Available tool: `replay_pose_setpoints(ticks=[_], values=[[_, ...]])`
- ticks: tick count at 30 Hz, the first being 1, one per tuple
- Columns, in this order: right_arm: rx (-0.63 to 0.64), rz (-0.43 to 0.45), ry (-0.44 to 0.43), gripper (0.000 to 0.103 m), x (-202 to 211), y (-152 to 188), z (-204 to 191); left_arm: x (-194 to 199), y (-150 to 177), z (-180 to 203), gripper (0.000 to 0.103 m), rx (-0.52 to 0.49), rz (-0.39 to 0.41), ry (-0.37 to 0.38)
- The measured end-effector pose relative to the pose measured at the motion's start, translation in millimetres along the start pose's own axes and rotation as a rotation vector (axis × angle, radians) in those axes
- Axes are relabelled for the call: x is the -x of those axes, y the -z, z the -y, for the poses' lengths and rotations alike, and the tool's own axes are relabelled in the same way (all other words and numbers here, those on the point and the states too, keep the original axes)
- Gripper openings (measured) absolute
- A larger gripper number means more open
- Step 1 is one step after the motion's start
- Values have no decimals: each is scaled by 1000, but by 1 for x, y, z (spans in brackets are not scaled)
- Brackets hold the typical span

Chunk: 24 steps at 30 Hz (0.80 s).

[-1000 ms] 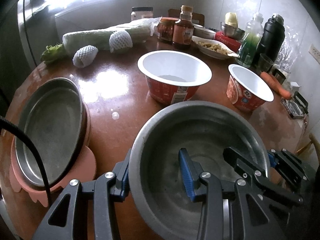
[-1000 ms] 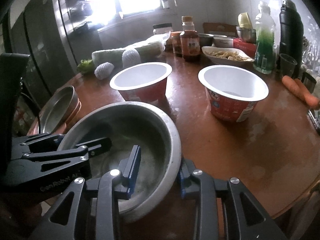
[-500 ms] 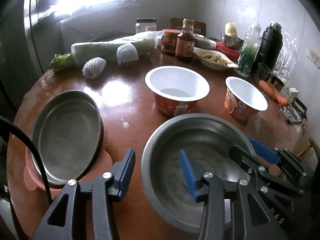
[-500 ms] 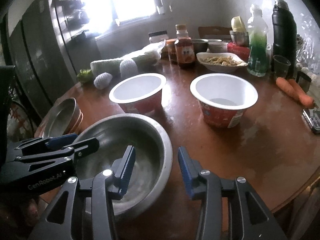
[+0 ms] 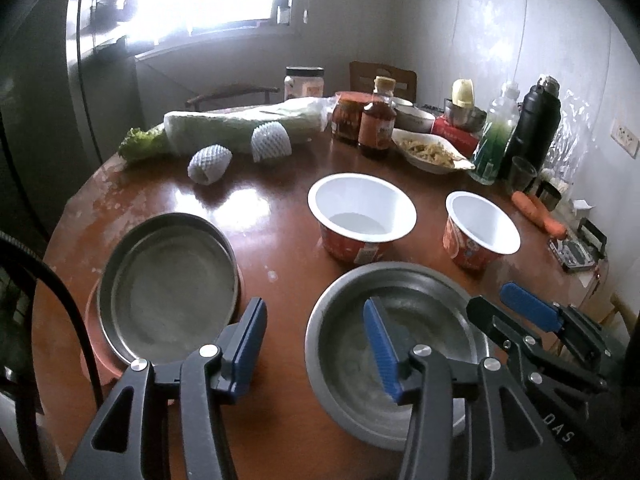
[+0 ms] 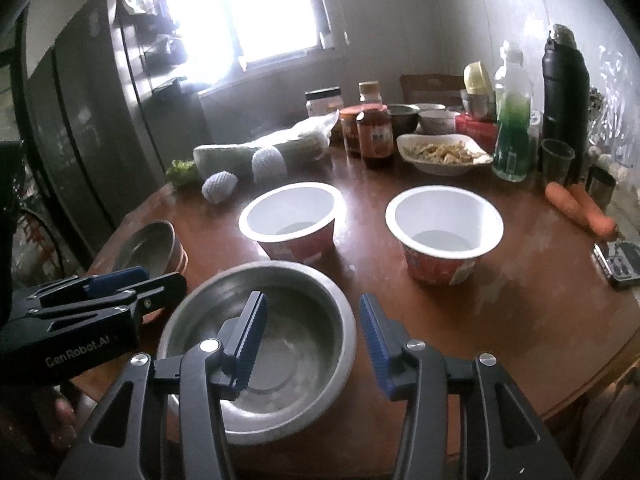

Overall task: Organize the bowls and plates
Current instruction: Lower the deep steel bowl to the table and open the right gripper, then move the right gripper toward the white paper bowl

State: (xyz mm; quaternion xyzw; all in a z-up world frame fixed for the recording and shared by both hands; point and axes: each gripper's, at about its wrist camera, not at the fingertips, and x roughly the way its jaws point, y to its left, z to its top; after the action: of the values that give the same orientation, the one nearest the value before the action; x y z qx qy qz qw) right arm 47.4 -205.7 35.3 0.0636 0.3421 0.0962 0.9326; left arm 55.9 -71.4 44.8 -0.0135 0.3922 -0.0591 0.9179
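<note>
While both jaws are opening, gripping nothing | steel bowl (image 6: pixel 280 344) below | noodle cups (image 6: pixel 444 236) beyond

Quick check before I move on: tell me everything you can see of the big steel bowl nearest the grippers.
The steel bowl is round, deep and dull grey, with a rolled rim and a flat bottom. It is empty and sits upright on the brown table, near its front edge, in front of the two white paper bowls. Both grippers are opening; neither touches it. One finger of the left gripper hangs over its inside, as does one of the right gripper.
</note>
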Motion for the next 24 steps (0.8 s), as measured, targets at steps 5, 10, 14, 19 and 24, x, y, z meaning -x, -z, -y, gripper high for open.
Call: replay_pose_setpoints(ticks=[5,10,14,19,24], values=[[5,15,-3,52,3,-9,-2,7,-8,1,53,-1,28,-3],[20,31,1,55,0,-21,-3,2,-17,0,57,0,41,-2],[35,26,2,55,-11,-30,-6,-9,-28,-3,58,3,37,-8],[41,10,-4,55,-30,-41,-7,-27,-45,-7,58,1,28,-8],[47,-4,-7,56,-49,-55,-4,-42,-63,-11,58,16,18,5]])
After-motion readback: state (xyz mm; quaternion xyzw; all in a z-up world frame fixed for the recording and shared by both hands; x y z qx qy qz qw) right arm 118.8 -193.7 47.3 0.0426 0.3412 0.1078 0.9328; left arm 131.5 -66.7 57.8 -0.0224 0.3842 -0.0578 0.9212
